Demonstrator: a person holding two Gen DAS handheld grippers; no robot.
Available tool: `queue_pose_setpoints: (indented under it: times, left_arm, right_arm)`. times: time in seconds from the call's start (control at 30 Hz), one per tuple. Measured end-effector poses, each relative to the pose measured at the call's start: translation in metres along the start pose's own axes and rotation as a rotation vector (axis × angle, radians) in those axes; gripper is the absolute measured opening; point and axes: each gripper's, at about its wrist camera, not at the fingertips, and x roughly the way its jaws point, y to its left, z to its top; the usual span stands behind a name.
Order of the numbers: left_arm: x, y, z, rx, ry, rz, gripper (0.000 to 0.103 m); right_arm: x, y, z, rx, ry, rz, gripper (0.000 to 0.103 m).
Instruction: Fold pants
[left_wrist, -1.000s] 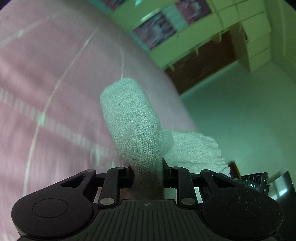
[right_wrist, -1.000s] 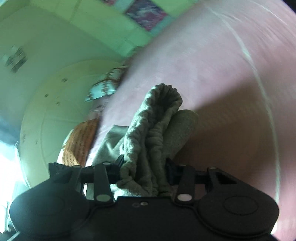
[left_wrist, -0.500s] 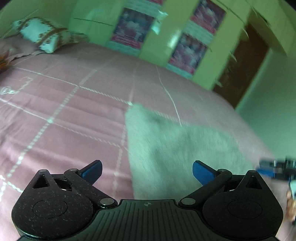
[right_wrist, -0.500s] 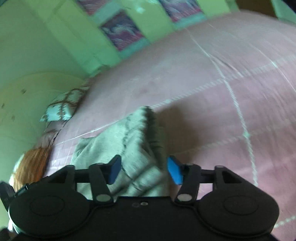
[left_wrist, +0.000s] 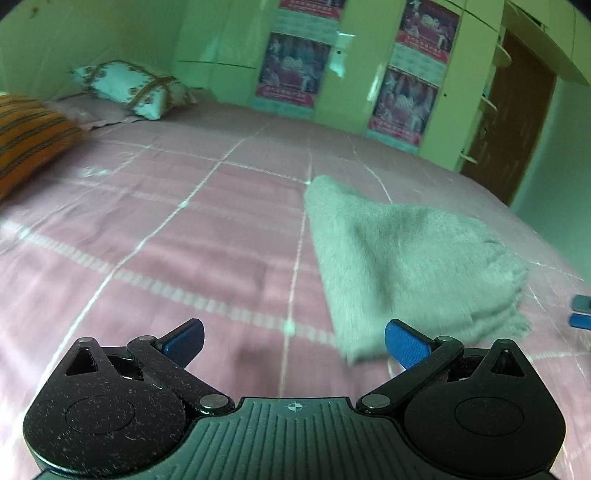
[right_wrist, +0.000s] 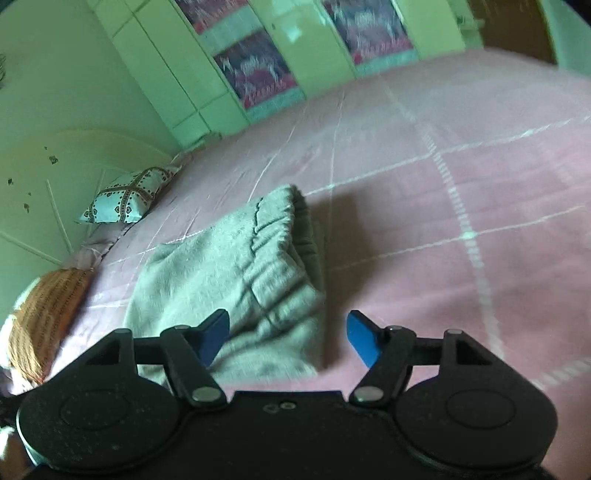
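Grey knit pants (left_wrist: 410, 258) lie folded in a thick stack on the pink bedspread (left_wrist: 184, 240). In the left wrist view they sit ahead and to the right of my left gripper (left_wrist: 295, 341), which is open and empty, its right pad near the stack's near corner. In the right wrist view the pants (right_wrist: 236, 273), waistband up, lie ahead and left of my right gripper (right_wrist: 290, 338), which is open and empty just behind the stack. The right gripper's blue fingertips (left_wrist: 580, 312) show at the left view's right edge.
A patterned white pillow (left_wrist: 133, 88) and an orange striped pillow (left_wrist: 29, 136) lie at the head of the bed. Green cupboards with posters (left_wrist: 402, 99) and a brown door (left_wrist: 513, 122) stand beyond the bed. A cream headboard (right_wrist: 55, 177) stands at the left.
Both grippers held the pants a second ago. Both have let go, opened wide and drawn back. The pants now lie folded on the bed.
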Motion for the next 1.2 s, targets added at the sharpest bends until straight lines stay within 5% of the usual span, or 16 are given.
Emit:
queue_pose_setpoints:
  times: [0.1, 0.27, 0.47, 0.9, 1.2]
  left_arm:
    - [-0.031, -0.001, -0.020, 0.012, -0.004, 0.019, 0.103]
    - [-0.081, -0.012, -0.057, 0.014, 0.016, -0.029, 0.103]
    - [-0.142, -0.043, -0.086, 0.070, -0.050, -0.051, 0.103]
    - [-0.256, -0.106, -0.105, 0.168, -0.234, -0.053, 0.103]
    - [-0.315, -0.139, -0.091, 0.201, -0.304, -0.006, 0.103]
  right_arm:
    - [-0.030, 0.012, -0.031, -0.062, -0.014, -0.011, 0.083]
    - [-0.088, 0.044, -0.083, -0.141, 0.004, -0.014, 0.088]
    - [-0.153, 0.069, -0.119, -0.112, -0.037, 0.000, 0.092]
    - [-0.246, 0.142, -0.143, -0.341, -0.259, -0.078, 0.097]
    - [-0.291, 0.160, -0.139, -0.381, -0.302, -0.094, 0.097]
